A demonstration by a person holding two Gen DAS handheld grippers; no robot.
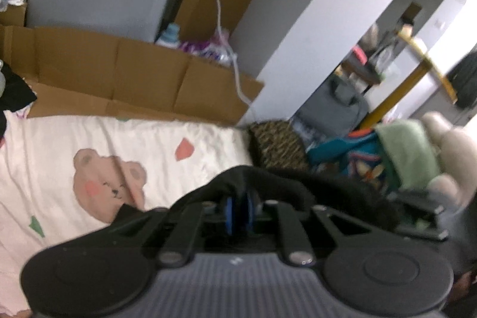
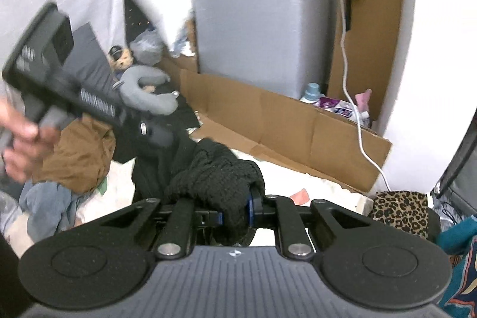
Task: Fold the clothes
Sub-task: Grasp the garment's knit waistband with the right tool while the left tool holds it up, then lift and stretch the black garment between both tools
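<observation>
Both the left gripper [image 1: 240, 213] and right gripper [image 2: 235, 213] pinched a black knitted fabric garment [image 2: 214, 172]. Only bunched edges were caught, so the heavy knit could probably slip free over the white bear-print bedsheet [image 1: 119, 145].

Each handheld gripper, the left gripper [image 1: 239, 213] and the right gripper [image 2: 235, 210], has a ribbed grey body, 2 round black side discs, black linkage bars with silver pivot screws, and blue-edged finger pads [image 1: 229, 215].

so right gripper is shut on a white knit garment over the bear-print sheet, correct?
Not quite: the knit garment is black, not white. The right wrist view shows the right gripper shut on it, above the bear-print sheet.
</observation>
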